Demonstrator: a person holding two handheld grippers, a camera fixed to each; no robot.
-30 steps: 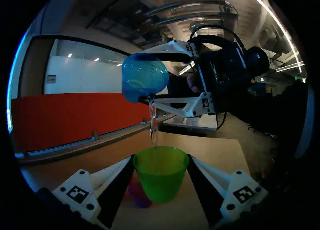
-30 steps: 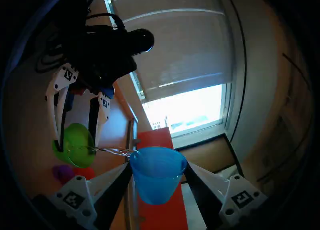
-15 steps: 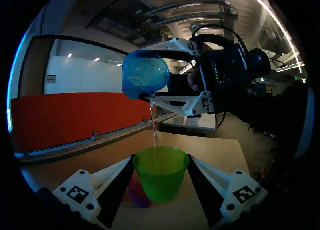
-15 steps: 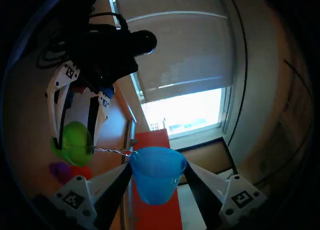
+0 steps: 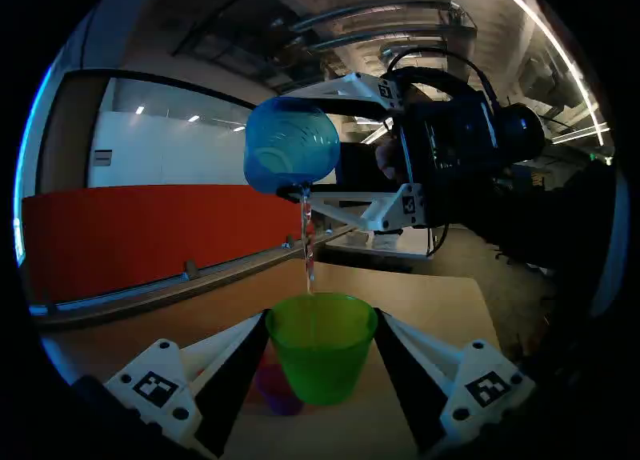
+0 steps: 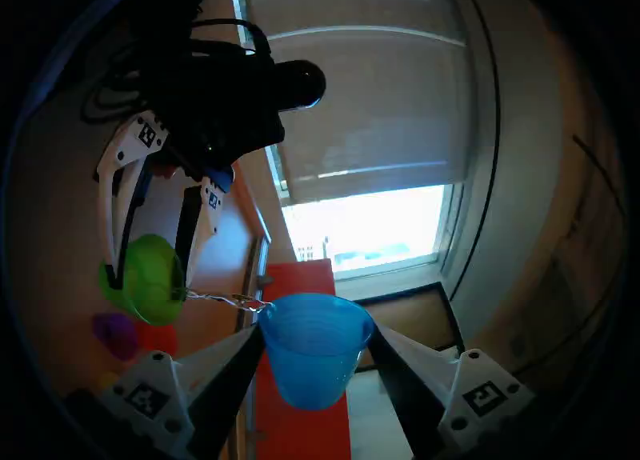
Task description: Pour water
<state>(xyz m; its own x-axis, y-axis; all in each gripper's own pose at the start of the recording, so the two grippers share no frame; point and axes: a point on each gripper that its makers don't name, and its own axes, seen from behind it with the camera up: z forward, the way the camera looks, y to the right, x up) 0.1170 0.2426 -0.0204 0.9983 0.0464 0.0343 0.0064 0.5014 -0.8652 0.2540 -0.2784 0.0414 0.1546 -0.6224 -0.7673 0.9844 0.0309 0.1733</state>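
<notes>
In the left gripper view my left gripper (image 5: pixel 322 356) is shut on an upright green cup (image 5: pixel 322 350), held just above the wooden table (image 5: pixel 416 296). Above it my right gripper (image 5: pixel 320 152) holds a blue cup (image 5: pixel 288 146) tipped on its side, and a thin stream of water (image 5: pixel 306 248) falls from its rim into the green cup. In the right gripper view my right gripper (image 6: pixel 314 364) is shut on the blue cup (image 6: pixel 314 356). Water (image 6: pixel 224 300) leaves its rim towards the green cup (image 6: pixel 144 280), which sits between the left gripper's fingers (image 6: pixel 112 220).
A purple cup (image 5: pixel 276 388) stands on the table behind the green one, with a red thing beside it. A red partition (image 5: pixel 144 232) with a metal rail runs along the table's far edge. A bright window (image 6: pixel 364 228) with a lowered blind lies beyond the blue cup.
The right gripper has lifted slightly and tipped the blue cup a little further. Water keeps running into the green cup. The left gripper has stayed still.
</notes>
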